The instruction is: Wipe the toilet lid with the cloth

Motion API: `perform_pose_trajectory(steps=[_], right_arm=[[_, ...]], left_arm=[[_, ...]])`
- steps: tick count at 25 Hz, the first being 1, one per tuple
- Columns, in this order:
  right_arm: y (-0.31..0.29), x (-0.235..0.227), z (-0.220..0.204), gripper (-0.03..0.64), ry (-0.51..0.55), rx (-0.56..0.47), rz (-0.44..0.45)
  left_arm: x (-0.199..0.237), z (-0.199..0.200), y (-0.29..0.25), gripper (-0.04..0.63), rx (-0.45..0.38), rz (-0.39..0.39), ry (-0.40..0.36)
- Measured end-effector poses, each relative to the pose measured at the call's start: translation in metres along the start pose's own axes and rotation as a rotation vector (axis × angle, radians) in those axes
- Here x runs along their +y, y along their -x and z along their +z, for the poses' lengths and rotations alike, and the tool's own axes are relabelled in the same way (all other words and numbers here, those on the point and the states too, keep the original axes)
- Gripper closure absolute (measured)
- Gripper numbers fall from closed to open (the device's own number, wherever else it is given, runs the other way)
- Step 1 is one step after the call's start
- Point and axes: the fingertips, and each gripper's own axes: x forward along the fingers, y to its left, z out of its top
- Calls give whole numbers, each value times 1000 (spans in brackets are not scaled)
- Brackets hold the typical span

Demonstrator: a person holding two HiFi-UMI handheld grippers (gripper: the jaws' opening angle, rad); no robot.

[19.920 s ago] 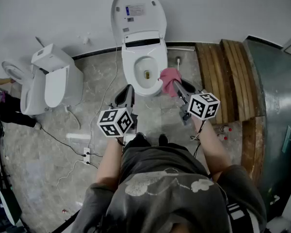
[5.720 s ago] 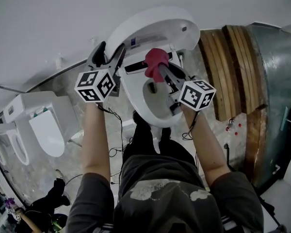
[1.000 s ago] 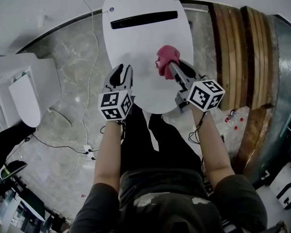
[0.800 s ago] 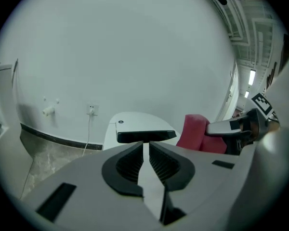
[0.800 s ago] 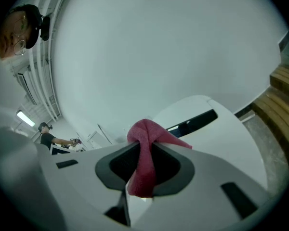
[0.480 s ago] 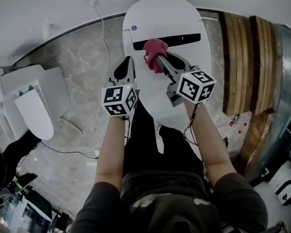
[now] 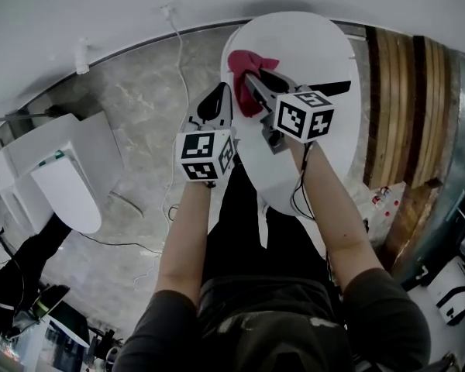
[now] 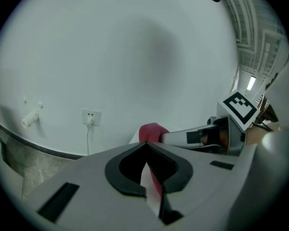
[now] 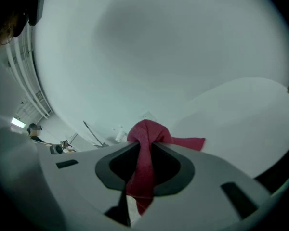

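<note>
Wall (image 7: 101,6): plain and pale, fills the far side. Floor (image 7: 132,122): grey veined stone. It carries a second white toilet (image 7: 62,184) at its left edge and stacked wooden planks (image 7: 407,99) at its right edge. Toilet lid (image 7: 318,49): white oval, closed, with a dark slot partly hidden behind the right marker cube. Arms: both forearms are bare and stretched forward side by side. The right forearm lies over the near half of the lid, the left over the floor just beside the lid's left edge. Left tool (image 7: 221,91): tilted downward, tips at the lid's left edge, jaws pressed together with nothing between them. Right tool (image 7: 248,80): tilted downward over the lid's far left part, close beside the left tool, jaws clamped on the cloth. Cloth (image 7: 244,62): red, bunched at the right tool's tips near the lid's far left edge. Right gripper view only: a strip of the cloth runs back between the jaws, and a loose corner lies out to the right on the lid. Left gripper view only: a wall socket (image 8: 90,117) with a cable hanging from it, and the right tool seen from the side with the cloth at its tip.
</note>
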Motion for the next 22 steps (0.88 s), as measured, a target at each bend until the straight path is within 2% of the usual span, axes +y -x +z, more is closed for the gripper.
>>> perform_pose_trajectory(steps=[6, 11, 17, 22], right_arm=[[-32, -13, 19, 549, -3, 31, -33], [-38, -40, 54, 549, -13, 7, -70], [-11, -94, 100, 549, -36, -64, -153], [31, -142, 121, 549, -62, -104, -202]], left_arm=[[14, 4, -20, 588, 22, -12, 17], [18, 9, -40, 588, 30, -19, 19], [8, 14, -54, 588, 21, -7, 3], [-12, 15, -61, 588, 10, 22, -13]])
